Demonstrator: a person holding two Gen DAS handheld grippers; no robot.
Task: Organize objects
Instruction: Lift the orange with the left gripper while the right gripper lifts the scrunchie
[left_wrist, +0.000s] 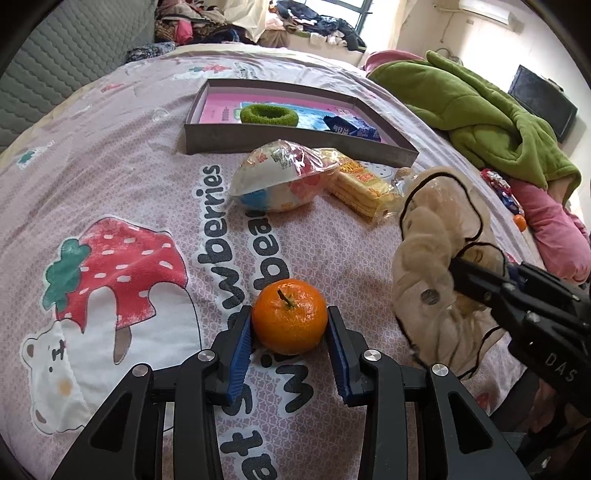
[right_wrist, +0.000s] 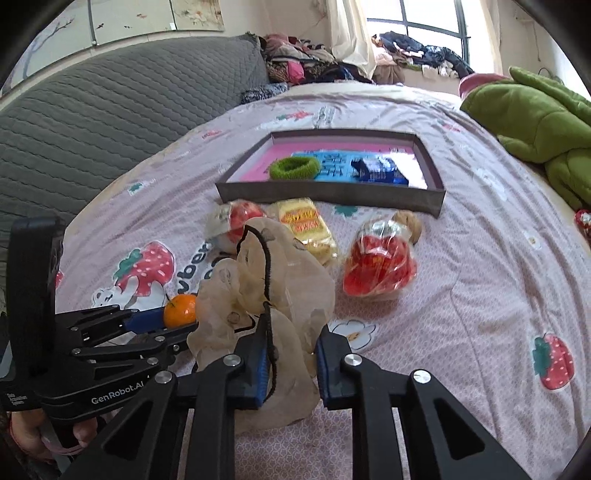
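An orange tangerine (left_wrist: 290, 321) sits on the strawberry-print bedspread (left_wrist: 110, 177), and my left gripper (left_wrist: 290, 312) is shut on it, blue pads pressing its two sides. From the right wrist view the same tangerine (right_wrist: 180, 309) shows at the tip of the left gripper (right_wrist: 162, 319). My right gripper (right_wrist: 293, 328) is shut on a beige fabric pouch (right_wrist: 258, 280) trimmed with black cord. The pouch (left_wrist: 428, 236) stands bunched up beside the tangerine, with the right gripper (left_wrist: 456, 267) biting into its right side.
A shallow grey box (left_wrist: 295, 144) (right_wrist: 332, 194) farther back holds a green ring (left_wrist: 268, 115) and a blue packet (left_wrist: 351, 127). In front of it lie a wrapped bowl (left_wrist: 280, 181), yellow crackers (left_wrist: 360, 184) and a red wrapped item (right_wrist: 380, 266). A green blanket (left_wrist: 480, 110) is heaped at the right.
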